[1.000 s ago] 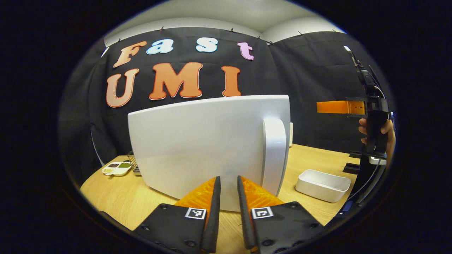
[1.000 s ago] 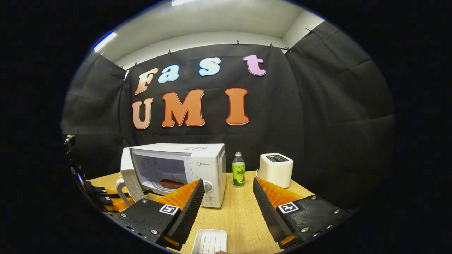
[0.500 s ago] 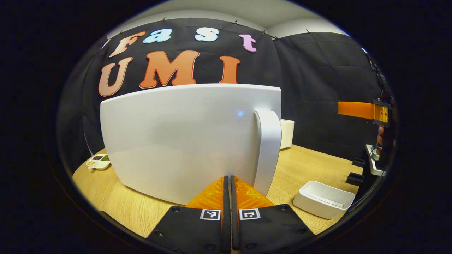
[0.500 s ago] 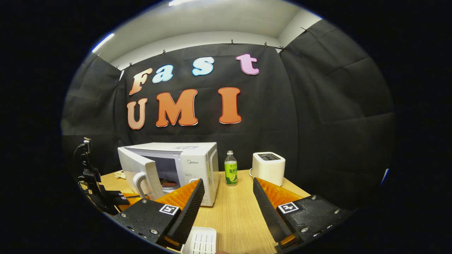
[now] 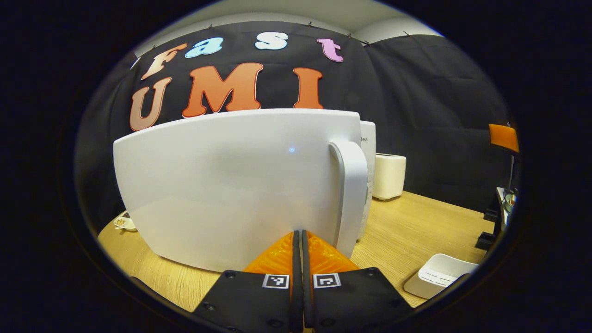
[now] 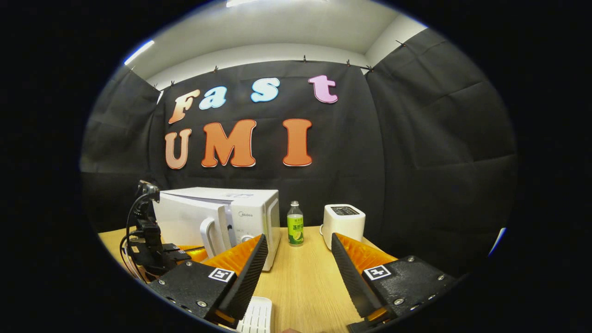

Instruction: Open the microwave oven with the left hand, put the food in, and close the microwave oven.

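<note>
The white microwave (image 6: 240, 215) stands at the back left of the wooden table. Its door (image 5: 222, 185) is swung almost fully against the body, with the upright handle (image 5: 350, 194) at its right edge. The food inside is hidden behind the door. My left gripper (image 5: 298, 232) is shut with nothing between its fingers, and its tips press on the lower part of the door, just left of the handle. In the right gripper view the left gripper (image 6: 152, 247) sits in front of the door. My right gripper (image 6: 299, 237) hangs open and empty over the table, well back from the microwave.
A green-labelled bottle (image 6: 295, 224) and a white toaster (image 6: 343, 224) stand to the right of the microwave. A white empty tray (image 5: 439, 280) lies on the table (image 5: 416, 226) near its front. A small dish (image 5: 124, 223) sits behind the door at far left.
The door has swung from wide open to almost closed, pushed by my left gripper, whose fingers closed together along the way. The food went out of sight. The right gripper stayed open.
</note>
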Available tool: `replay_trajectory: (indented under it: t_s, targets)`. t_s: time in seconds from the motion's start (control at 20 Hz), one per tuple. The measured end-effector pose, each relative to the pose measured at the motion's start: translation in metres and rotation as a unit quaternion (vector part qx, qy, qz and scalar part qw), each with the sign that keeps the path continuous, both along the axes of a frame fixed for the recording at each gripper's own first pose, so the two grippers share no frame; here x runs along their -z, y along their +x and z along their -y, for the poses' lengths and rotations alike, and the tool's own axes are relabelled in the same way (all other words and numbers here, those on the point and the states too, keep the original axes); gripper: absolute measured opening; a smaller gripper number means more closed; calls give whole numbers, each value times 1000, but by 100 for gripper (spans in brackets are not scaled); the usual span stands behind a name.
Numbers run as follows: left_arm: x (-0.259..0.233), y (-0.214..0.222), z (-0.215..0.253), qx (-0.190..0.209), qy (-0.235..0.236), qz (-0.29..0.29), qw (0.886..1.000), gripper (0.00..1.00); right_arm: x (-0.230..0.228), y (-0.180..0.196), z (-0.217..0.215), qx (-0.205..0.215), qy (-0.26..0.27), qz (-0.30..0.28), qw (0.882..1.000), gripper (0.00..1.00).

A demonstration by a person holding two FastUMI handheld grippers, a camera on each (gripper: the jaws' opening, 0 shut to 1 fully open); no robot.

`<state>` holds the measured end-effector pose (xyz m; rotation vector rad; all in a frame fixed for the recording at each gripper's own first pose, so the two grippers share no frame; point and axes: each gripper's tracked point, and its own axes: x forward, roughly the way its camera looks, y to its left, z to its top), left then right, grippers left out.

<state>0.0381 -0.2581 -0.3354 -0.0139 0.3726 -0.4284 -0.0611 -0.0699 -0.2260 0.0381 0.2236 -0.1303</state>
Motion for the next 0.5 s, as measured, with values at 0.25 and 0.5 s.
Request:
replay_trajectory:
  t_s: [0.25,0.5]
  targets:
    - [8,23,4,-27,19,-1,999,5,-2,2,7,7,5,3,1000,87]
    - [8,27,6,-33,16,2,999,5,-3,12,8,14,13,5,1000,86]
